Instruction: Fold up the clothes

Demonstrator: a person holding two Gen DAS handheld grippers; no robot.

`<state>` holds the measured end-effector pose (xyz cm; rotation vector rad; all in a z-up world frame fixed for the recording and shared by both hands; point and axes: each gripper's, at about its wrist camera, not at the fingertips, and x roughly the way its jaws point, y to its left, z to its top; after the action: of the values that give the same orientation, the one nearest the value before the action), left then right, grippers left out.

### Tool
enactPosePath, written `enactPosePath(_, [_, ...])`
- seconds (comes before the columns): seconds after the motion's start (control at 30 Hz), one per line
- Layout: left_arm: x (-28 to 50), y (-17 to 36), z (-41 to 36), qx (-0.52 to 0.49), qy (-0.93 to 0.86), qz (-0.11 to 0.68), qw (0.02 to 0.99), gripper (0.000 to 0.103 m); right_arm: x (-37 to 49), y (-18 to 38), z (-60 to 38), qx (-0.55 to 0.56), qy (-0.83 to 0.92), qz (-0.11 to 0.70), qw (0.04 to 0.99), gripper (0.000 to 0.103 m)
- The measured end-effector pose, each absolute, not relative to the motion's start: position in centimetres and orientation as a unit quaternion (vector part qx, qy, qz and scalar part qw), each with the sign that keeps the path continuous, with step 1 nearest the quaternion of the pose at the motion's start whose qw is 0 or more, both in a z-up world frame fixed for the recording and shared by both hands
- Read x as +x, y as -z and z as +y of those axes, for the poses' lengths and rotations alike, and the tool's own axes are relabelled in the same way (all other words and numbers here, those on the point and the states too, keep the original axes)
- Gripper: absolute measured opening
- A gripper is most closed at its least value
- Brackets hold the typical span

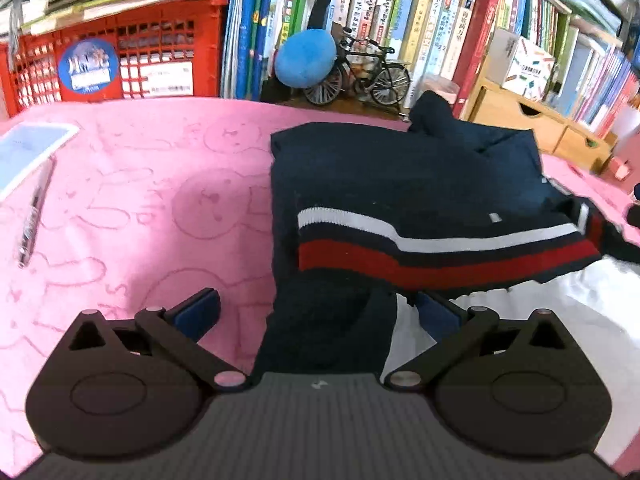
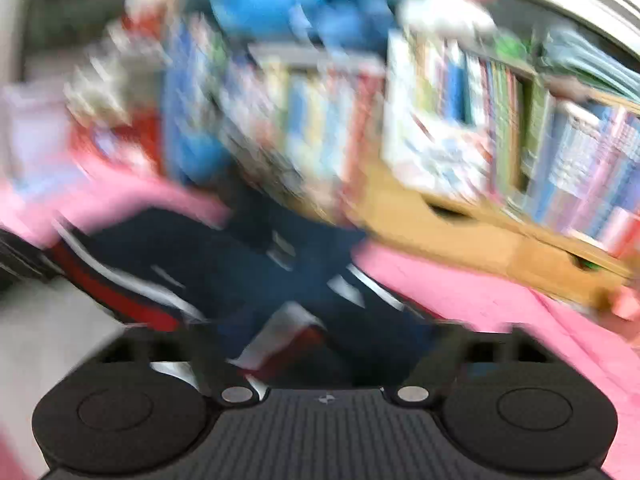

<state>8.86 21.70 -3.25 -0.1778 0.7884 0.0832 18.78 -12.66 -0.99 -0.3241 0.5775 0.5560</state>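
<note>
sweater (image 1: pixel 404 184): navy knit, white and red stripes, partly folded, lying on the pink cloth (image 1: pixel 152 200) toward the right of the left wrist view; near stripe edge overlaps something white (image 1: pixel 560 312)
sweater, right view (image 2: pixel 224 256): blurred, navy with red/white stripes, just in front of the gripper, on pink cloth
left gripper (image 1: pixel 320 316): low over the surface, jaws spread wide, nothing clamped; a dark fold of sweater lies between them, right finger partly under the striped hem
right gripper (image 2: pixel 324 356): heavy motion blur; jaws state cannot tell; sweater fabric sits right at the fingers
pen (image 1: pixel 34 224): on the cloth, far left, well apart from sweater
tablet (image 1: pixel 28 152): white-edged, flat, just beyond the pen
crate (image 1: pixel 116 48): red, behind the cloth, papers stacked on top
books (image 1: pixel 420 20): upright row on shelf behind sweater
bicycle model (image 1: pixel 358 74): small, black, in front of the books
blue plush (image 1: pixel 306 58): touching the bicycle's left side
wood drawers (image 1: pixel 532 120): right rear, beside sweater's far corner
</note>
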Motion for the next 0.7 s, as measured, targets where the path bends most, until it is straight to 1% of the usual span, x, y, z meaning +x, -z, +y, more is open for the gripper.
enactPosePath(0.07, [8.7, 3.3, 21.4, -0.080, -0.046, 0.381, 0.920, 0.103, 19.5, 2.9, -11.8, -0.166, -0.271, 0.319, 0.893, 0.041])
enactPosePath(0.1, [8.6, 3.2, 21.3, -0.080, -0.049, 0.377, 0.921, 0.103, 19.6, 4.0, -11.3, -0.167, -0.276, 0.336, 0.885, 0.038])
enactPosePath(0.13, [8.5, 3.0, 21.2, -0.080, -0.052, 0.373, 0.923, 0.103, 19.7, 4.8, -11.0, -0.166, -0.280, 0.348, 0.879, 0.029])
enactPosePath(0.17, [8.0, 2.7, 21.2, -0.088, -0.061, 0.353, 0.930, 0.103, 19.2, 4.0, -11.4, -0.155, -0.274, 0.332, 0.889, 0.025])
enactPosePath(0.2, [7.5, 2.4, 21.1, -0.097, -0.071, 0.330, 0.936, 0.103, 18.8, 3.2, -11.9, -0.143, -0.268, 0.315, 0.899, 0.015])
enactPosePath(0.23, [6.4, 2.2, 21.4, -0.123, -0.092, 0.292, 0.944, 0.098, 18.3, 2.5, -12.3, -0.131, -0.261, 0.299, 0.908, 0.014])
enactPosePath(0.27, [5.2, 2.0, 21.7, -0.151, -0.115, 0.249, 0.950, 0.088, 17.9, 1.7, -12.8, -0.119, -0.255, 0.282, 0.917, 0.014])
enactPosePath(0.3, [4.9, 1.8, 22.0, -0.168, -0.115, 0.236, 0.950, 0.083, 17.4, 0.9, -13.2, -0.107, -0.248, 0.265, 0.926, 0.013])
enactPosePath(0.33, [4.8, 1.6, 22.4, -0.184, -0.112, 0.228, 0.949, 0.068, 17.0, 0.2, -13.7, -0.095, -0.241, 0.248, 0.933, 0.013])
enactPosePath(0.37, [4.6, 1.3, 22.7, -0.200, -0.109, 0.219, 0.949, 0.059, 16.5, -0.6, -14.1, -0.083, -0.234, 0.231, 0.941, 0.013])
enactPosePath(0.4, [4.5, 1.1, 23.1, -0.216, -0.106, 0.210, 0.948, 0.057, 16.1, -1.4, -14.6, -0.070, -0.228, 0.214, 0.947, 0.013])
enactPosePath(0.5, [4.6, 0.2, 23.0, -0.204, -0.088, 0.196, 0.955, 0.057, 16.1, -3.7, -16.6, -0.040, -0.219, 0.184, 0.957, 0.014])
enactPosePath(0.53, [4.5, -0.1, 23.0, -0.199, -0.085, 0.191, 0.958, 0.069, 16.5, -3.1, -17.1, -0.034, -0.219, 0.205, 0.953, 0.016])
enactPosePath(0.57, [4.7, -0.2, 23.0, -0.195, -0.075, 0.196, 0.958, 0.096, 17.0, -2.4, -17.6, -0.028, -0.219, 0.225, 0.949, 0.017])
enactPosePath(0.6, [4.9, -0.3, 23.0, -0.192, -0.063, 0.202, 0.958, 0.103, 17.5, -1.7, -18.0, -0.021, -0.218, 0.246, 0.944, 0.028])
enactPosePath(0.63, [4.9, -0.3, 22.9, -0.187, -0.043, 0.208, 0.959, 0.103, 17.9, -1.0, -18.5, -0.015, -0.218, 0.266, 0.939, 0.051])
enactPosePath(0.67, [5.0, -0.2, 22.6, -0.177, -0.024, 0.217, 0.960, 0.103, 18.4, -0.3, -18.9, -0.009, -0.217, 0.286, 0.933, 0.066])
enactPosePath(0.7, [5.4, 0.0, 22.3, -0.165, -0.015, 0.230, 0.959, 0.103, 18.8, 0.4, -19.4, -0.003, -0.216, 0.307, 0.927, 0.084])
